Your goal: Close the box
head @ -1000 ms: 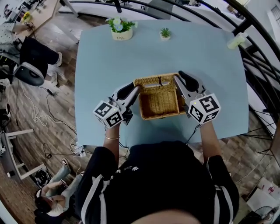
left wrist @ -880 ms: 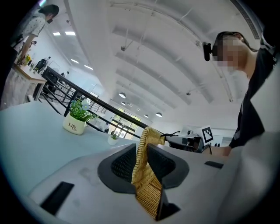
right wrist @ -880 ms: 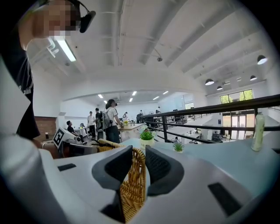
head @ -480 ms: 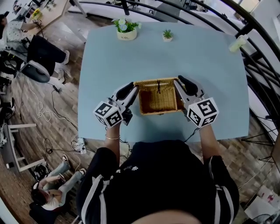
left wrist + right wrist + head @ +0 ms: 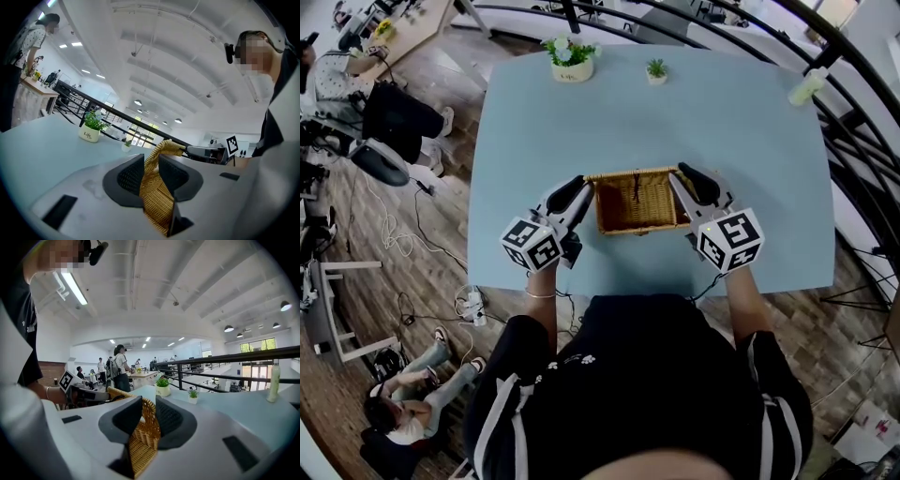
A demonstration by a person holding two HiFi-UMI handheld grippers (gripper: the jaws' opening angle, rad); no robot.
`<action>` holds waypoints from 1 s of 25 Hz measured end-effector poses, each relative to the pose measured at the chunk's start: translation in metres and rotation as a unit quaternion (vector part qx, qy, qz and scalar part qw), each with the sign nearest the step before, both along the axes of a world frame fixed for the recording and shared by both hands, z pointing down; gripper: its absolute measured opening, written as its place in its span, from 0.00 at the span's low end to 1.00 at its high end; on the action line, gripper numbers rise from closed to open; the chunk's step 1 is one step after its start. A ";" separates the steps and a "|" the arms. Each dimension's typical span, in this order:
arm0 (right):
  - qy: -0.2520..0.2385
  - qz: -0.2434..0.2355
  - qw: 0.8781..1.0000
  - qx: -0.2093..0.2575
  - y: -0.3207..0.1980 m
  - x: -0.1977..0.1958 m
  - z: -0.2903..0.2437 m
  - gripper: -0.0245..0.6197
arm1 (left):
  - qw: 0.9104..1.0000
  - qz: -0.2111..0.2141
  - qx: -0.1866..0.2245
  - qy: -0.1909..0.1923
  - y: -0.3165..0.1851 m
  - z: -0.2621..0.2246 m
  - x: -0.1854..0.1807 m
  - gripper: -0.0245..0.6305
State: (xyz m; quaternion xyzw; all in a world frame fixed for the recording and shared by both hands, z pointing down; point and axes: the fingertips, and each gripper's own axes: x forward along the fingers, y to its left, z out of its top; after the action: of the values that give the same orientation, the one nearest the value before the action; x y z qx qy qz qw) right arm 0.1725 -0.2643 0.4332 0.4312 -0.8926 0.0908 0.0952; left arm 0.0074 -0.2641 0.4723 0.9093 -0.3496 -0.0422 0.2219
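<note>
This is a big open office. A chair [image 5: 380, 131] and a desk [image 5: 403, 23] stand on a wood floor [image 5: 441, 281]. People [image 5: 119, 371] stand at far desks, and a railing [image 5: 225, 357] runs by the tabletop [image 5: 675, 122].

Light is bright and even: round ceiling lamps [image 5: 137, 102] and a long strip light [image 5: 74, 288] glow overhead in the gripper views, and bright windows [image 5: 255, 344] shine at the far end. In the head view the pale blue desk [image 5: 722, 122] carries only soft, faint shadows and no glare. All three views are strongly fisheyed, with ceiling beams [image 5: 178, 51] bowed and the corners dark, yet the weave of the wicker box [image 5: 157, 201] close to the lens reads clearly.
</note>
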 end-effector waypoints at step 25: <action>0.002 -0.019 0.999 -0.039 0.035 -0.001 0.026 0.19 | 0.998 -0.038 -0.058 0.005 0.036 0.016 0.000 0.15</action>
State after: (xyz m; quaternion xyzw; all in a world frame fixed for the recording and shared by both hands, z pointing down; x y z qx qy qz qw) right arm 0.1716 -0.2289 0.4589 0.4105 -0.8961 0.1228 0.1155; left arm 0.0077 -0.2285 0.4883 0.8806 -0.3848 -0.0353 0.2742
